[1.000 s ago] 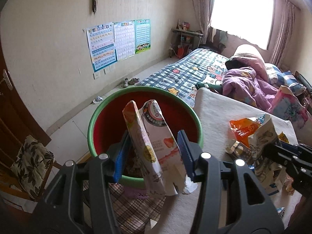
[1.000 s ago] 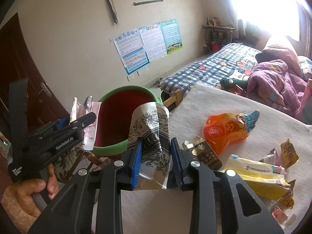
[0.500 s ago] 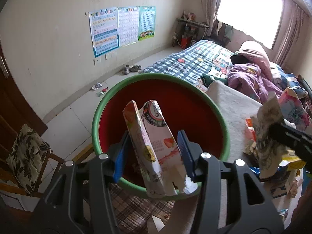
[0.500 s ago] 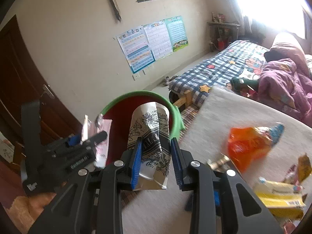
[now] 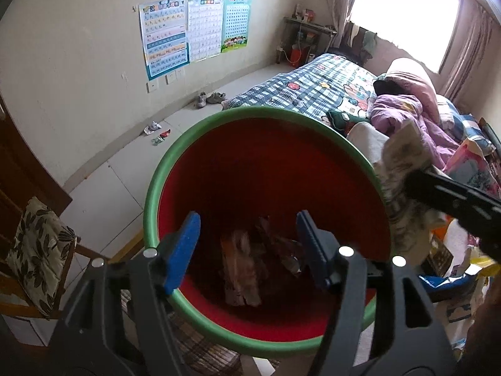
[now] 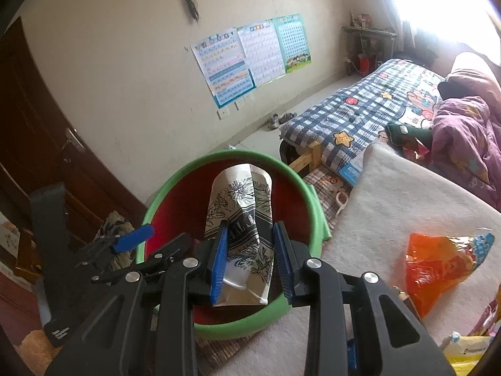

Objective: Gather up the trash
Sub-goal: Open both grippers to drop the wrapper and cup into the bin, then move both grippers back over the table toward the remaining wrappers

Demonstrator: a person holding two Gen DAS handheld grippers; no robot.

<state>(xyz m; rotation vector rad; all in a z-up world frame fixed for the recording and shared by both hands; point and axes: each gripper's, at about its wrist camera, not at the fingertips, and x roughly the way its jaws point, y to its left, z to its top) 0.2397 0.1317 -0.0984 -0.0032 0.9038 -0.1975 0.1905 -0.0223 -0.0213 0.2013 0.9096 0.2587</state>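
Over red bin (image 6: 300, 194), right tool (image 6: 250, 260) pinching upright patterned wrapper (image 6: 241, 219)

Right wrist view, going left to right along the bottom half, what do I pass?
Left tool → bin → patterned wrapper in the right tool → white blanket → orange bag

bin (image 5: 150, 188): was red inside, green rim
gripper pads (image 5: 183, 250): were blue
wrapper (image 6: 241, 219): was white with black flower print
snack bag (image 6: 438, 260), lower right: was orange
bedspread (image 6: 360, 109): was blue-and-white check
chair cushion (image 5: 37, 250), lower left: was cream with dark leaves
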